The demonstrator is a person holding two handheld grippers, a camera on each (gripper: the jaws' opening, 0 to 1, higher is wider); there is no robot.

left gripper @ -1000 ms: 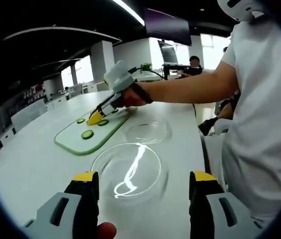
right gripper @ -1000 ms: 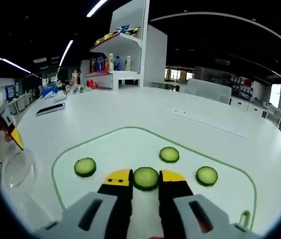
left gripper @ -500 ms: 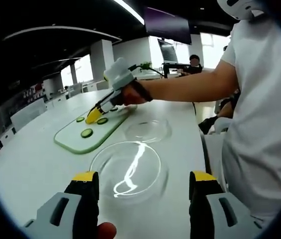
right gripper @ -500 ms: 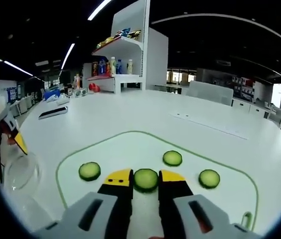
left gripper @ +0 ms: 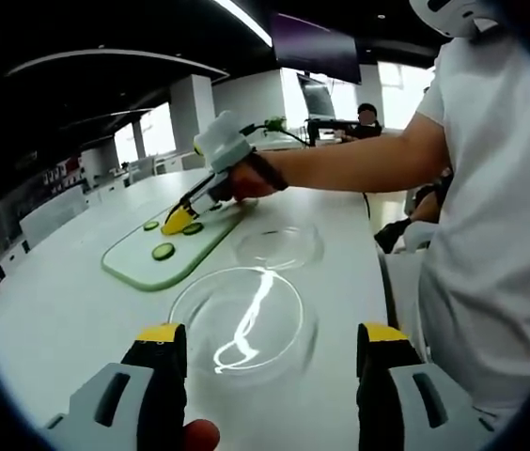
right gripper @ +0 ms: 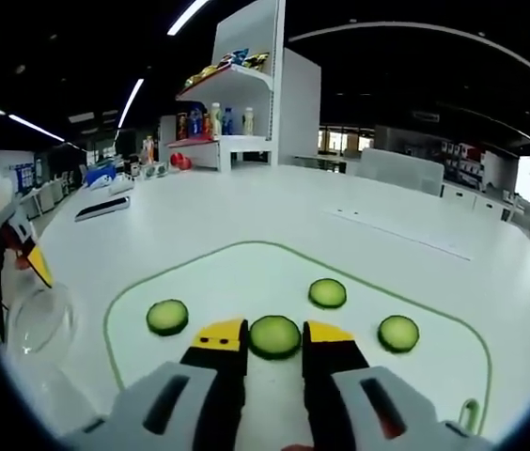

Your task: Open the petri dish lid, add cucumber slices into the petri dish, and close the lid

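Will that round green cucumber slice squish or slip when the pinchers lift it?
Probably a little of both. The thin round green cucumber slice sits between the right gripper jaws, looks wet-cut and soft, so it may slide or dent. It's flat, so it likely won't roll on the white cutting board.

This place looks like a large open showroom or office hall. A long white table [right gripper: 246, 216] stands under a dark ceiling with bright strip lights [right gripper: 194, 14]. A tall white shelf unit [right gripper: 246, 103] holds coloured bottles and snack packets (like a shop display). Farther white desks [right gripper: 406, 169], big windows [left gripper: 148, 132] and a dark monitor [left gripper: 319, 99] are behind.
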